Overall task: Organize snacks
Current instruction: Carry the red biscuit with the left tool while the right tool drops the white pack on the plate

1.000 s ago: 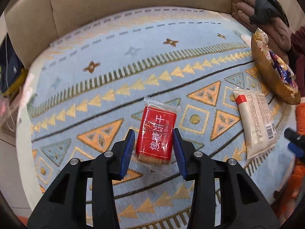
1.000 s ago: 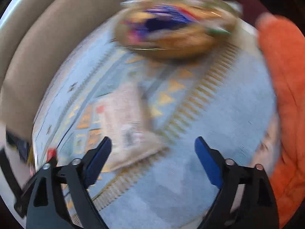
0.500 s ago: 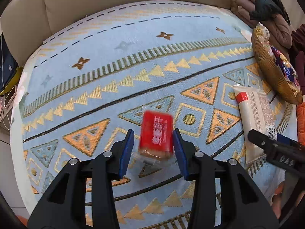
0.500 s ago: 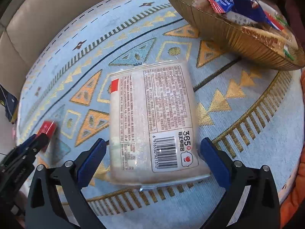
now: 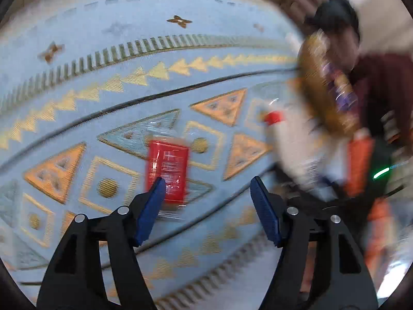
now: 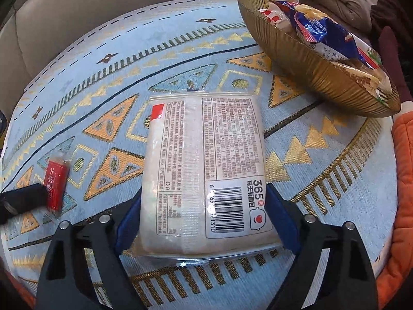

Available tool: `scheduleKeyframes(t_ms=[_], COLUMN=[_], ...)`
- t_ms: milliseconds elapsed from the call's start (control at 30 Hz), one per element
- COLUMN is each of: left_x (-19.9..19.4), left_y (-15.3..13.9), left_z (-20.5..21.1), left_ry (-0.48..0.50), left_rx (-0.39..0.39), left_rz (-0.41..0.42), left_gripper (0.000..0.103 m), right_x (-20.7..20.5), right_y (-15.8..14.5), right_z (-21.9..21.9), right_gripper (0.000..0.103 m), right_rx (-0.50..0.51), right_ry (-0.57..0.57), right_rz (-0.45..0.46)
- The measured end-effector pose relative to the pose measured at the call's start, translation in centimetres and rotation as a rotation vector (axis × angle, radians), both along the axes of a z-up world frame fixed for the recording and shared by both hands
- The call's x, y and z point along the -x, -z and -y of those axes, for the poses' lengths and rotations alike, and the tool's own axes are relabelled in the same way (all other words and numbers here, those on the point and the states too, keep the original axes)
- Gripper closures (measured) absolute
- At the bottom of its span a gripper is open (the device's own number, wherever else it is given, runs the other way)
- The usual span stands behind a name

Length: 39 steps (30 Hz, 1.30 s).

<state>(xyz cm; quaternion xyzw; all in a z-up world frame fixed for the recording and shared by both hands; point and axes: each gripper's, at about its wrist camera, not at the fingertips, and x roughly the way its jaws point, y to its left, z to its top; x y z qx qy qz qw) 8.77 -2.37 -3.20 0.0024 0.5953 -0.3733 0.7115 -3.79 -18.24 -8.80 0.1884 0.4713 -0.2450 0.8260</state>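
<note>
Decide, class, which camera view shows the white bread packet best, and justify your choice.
The right wrist view: the white bread packet lies sharp and whole between the right gripper fingers, its label and barcode readable. The left wrist view shows it only as a motion-blurred pale shape with a red corner, near the basket.

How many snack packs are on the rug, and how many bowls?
Red biscuit pack: 1
Big white bread pack: 1
Gold bowl with snacks inside: 1
Total: 3
</note>
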Motion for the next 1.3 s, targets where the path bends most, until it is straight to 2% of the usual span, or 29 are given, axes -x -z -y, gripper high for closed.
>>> scheduleKeyframes(t_ms=[67,100,167,233,267,333,367,400,467,533,667,700,767,833,967,1000,1033,1133,1167,1233,1267,1300], left_x=[-0.4,-0.5,-0.5,0.0,0.5,2.4,2.9,3.8,4.9,5.3,5.3,5.4,5.7,6.2,6.6,6.4,6.3,6.1,6.2,6.8,7.1,7.1], left_y=[-0.5,-0.4,0.8,1.9,2.1,2.1,2.2,2.3,2.2,1.7,-1.0,-1.5,-2.5,-4.2,-7.6,-8.5,-9.1,-10.1,-10.3,-10.7,-10.9,-10.9], left_z=[-0.7,-0.8,-0.6,0.3,0.9,2.6,3.1,3.8,4.5,4.6,3.7,3.7,4.1,5.4,9.6,11.1,12.1,15.5,16.5,17.3,17.6,17.6], left_ry=[-0.045,-0.063,-0.07,-0.033,-0.011,0.067,0.089,0.122,0.161,0.166,0.145,0.157,0.18,0.218,0.287,0.299,0.304,0.324,0.333,0.349,0.354,0.349], left_rx=[-0.044,-0.095,-0.149,-0.185,-0.222,-0.306,-0.331,-0.366,-0.402,-0.376,-0.214,-0.164,-0.114,-0.078,-0.018,0.012,0.037,0.115,0.125,0.138,0.14,0.143], left_rz=[0.069,0.106,0.097,0.075,0.114,0.238,0.272,0.335,0.41,0.408,0.37,0.343,0.314,0.329,0.384,0.388,0.38,0.329,0.335,0.327,0.33,0.335], left_gripper=[0.033,0.033,0.033,0.033,0.034,0.044,0.061,0.069,0.069,0.069,0.069,0.069,0.069,0.069,0.069,0.069,0.069,0.069,0.069,0.069,0.069,0.069], right_x=[0.0,-0.2,-0.4,-0.5,-0.2,-0.2,-0.2,-0.1,-0.3,-0.2,1.0,1.2,2.1,2.6,4.2,4.4,4.5,5.7,6.0,6.8,6.8,6.8], right_y=[0.0,0.1,0.1,0.0,-0.1,-0.3,-0.4,-0.5,-0.7,-1.1,-3.4,-4.1,-7.0,-9.4,-13.7,-14.1,-14.2,-13.3,-12.9,-12.4,-12.1,-11.6], right_z=[-0.4,-0.5,-0.6,-0.6,-0.7,-0.9,-1.1,-1.2,-1.7,-1.9,-0.8,-0.4,0.5,1.6,5.7,6.8,7.7,10.2,11.0,11.9,12.1,12.1], right_gripper=[0.017,0.017,0.017,0.018,0.02,0.022,0.022,0.022,0.023,0.023,0.024,0.024,0.027,0.032,0.033,0.036,0.045,0.083,0.082,0.08,0.064,0.053], right_rx=[0.023,0.025,0.018,0.015,0.014,0.015,0.01,0.0,-0.034,-0.109,-0.31,-0.323,-0.312,-0.297,-0.252,-0.241,-0.244,-0.317,-0.365,-0.394,-0.413,-0.447], right_ry=[-0.001,-0.001,-0.001,0.003,0.011,0.021,0.018,0.007,-0.036,-0.077,-0.118,-0.118,-0.121,-0.116,-0.041,-0.031,-0.031,-0.032,-0.043,-0.026,-0.026,-0.036], right_rz=[-0.005,-0.006,-0.007,-0.006,-0.005,-0.002,0.0,0.004,0.016,0.051,0.193,0.218,0.3,0.36,0.45,0.448,0.438,0.436,0.443,0.444,0.432,0.411])
